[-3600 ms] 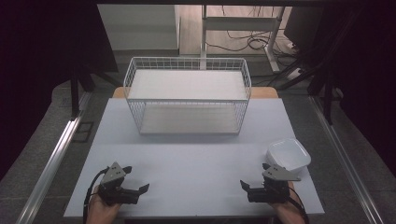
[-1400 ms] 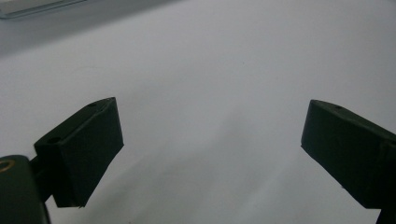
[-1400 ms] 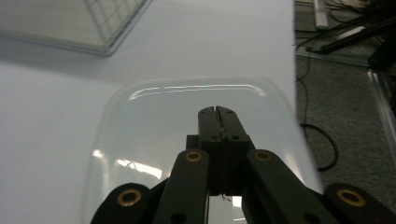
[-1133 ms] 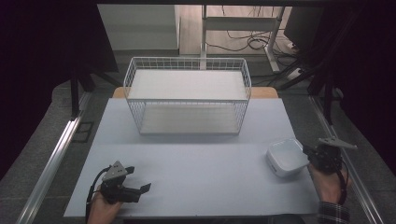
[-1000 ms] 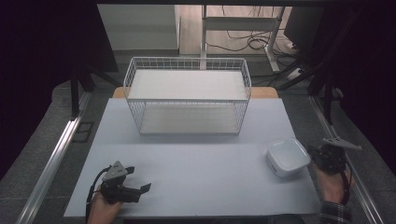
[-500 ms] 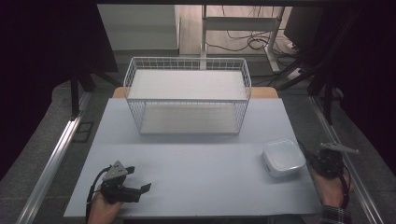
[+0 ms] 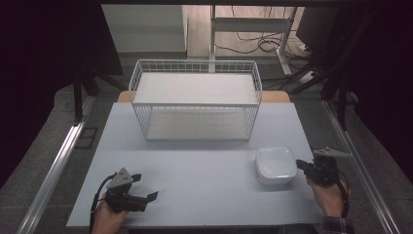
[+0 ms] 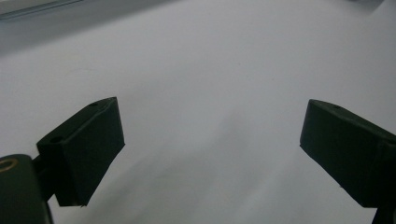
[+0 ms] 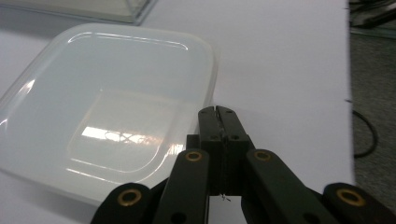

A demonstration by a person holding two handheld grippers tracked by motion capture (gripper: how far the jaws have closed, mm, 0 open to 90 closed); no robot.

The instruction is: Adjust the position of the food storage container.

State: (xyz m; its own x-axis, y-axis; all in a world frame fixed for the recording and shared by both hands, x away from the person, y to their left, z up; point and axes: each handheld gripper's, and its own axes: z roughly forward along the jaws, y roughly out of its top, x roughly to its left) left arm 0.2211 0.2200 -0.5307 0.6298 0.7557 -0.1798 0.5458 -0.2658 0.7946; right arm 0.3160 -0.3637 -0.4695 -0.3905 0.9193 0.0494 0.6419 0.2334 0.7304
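Right gripper (image 9: pixel 218 110) had its jaws pressed fully together, nothing between them, tips just at the edge of the white container (image 9: pixel 107 102); contact couldn't be confirmed. Container sat directly ahead-left of it on the table (image 7: pixel 204 161), in front of the wire basket (image 7: pixel 195 105). Left gripper (image 8: pixel 210 140) was spread wide over bare table, empty, well apart from the container.

The left gripper (image 7: pixel 141 187) sits low at the near left of the bench (image 7: pixel 204 195), held in the person's left hand (image 7: pixel 107 217), its two black fingers (image 8: pixel 86 147) spread wide apart with nothing between them. The right gripper (image 7: pixel 303 167) is at the near right edge, held in the right hand (image 7: pixel 328 195), pointing left; its fingers (image 9: pixel 218 122) are pressed flat together, tips meeting.
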